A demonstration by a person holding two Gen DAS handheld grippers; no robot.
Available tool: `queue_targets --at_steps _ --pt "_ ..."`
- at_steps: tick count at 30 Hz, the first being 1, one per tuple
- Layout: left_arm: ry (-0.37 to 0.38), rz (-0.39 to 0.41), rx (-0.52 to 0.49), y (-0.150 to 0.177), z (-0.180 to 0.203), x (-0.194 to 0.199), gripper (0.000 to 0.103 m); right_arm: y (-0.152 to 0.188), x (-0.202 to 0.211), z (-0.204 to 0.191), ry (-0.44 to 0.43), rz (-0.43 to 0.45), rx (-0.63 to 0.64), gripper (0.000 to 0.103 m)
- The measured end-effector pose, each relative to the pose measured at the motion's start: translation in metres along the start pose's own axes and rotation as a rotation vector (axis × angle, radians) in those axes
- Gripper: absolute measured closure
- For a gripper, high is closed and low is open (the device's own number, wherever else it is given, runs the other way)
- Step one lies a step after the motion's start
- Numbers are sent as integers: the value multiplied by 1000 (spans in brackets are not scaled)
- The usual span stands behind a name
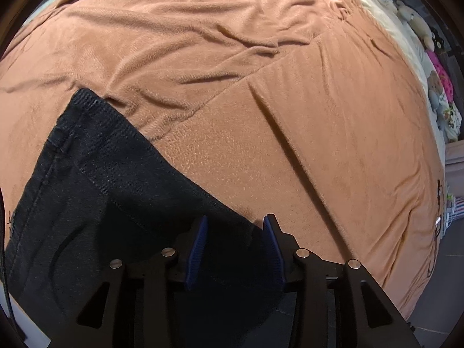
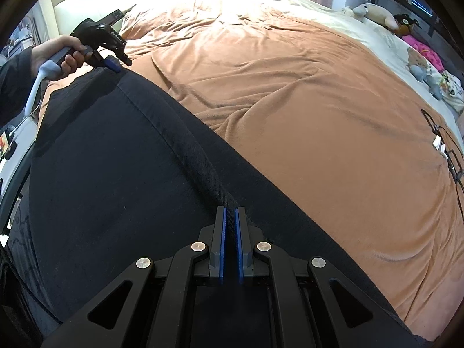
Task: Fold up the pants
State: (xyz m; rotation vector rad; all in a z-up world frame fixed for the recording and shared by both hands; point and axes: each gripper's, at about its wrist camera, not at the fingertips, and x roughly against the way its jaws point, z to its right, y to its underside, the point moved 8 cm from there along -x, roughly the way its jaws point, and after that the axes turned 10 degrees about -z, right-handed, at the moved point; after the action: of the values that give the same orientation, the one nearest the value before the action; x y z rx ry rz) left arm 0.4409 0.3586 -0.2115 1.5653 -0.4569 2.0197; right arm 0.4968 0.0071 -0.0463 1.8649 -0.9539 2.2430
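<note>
Black pants lie spread on a brown blanket on a bed. My right gripper is shut on a raised ridge of the pants' fabric near the front. In the left wrist view the pants lie at lower left, one hemmed end pointing up and away. My left gripper is open, its blue pads apart over the pants' edge. It also shows in the right wrist view, held by a hand at the far end of the pants.
The brown blanket is wrinkled and covers most of the bed. Stuffed toys line the bed's far right side on a cream sheet. A cream headboard stands behind.
</note>
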Motion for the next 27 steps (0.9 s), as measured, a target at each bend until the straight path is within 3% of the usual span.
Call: queue_targets --at_steps 1,4,5,6,17,27 --pt "-8 0 0 0 0 -1 65 0 0 1 -2 3 -3 100" --pt "-46 -10 -4 -1 -5 -1 85 2 2 4 -1 11 1 101" --pt "-36 -14 -1 -2 -6 0 97 3 3 4 0 13 1 102" --pt "-20 -18 2 -2 -7 1 99 4 4 5 1 17 -2 102" --pt "22 77 -29 9 -7 32 102 -5 14 10 121 52 -38 103" --pt "21 77 -9 -1 -5 18 102 -25 -14 16 198 0 -109 103"
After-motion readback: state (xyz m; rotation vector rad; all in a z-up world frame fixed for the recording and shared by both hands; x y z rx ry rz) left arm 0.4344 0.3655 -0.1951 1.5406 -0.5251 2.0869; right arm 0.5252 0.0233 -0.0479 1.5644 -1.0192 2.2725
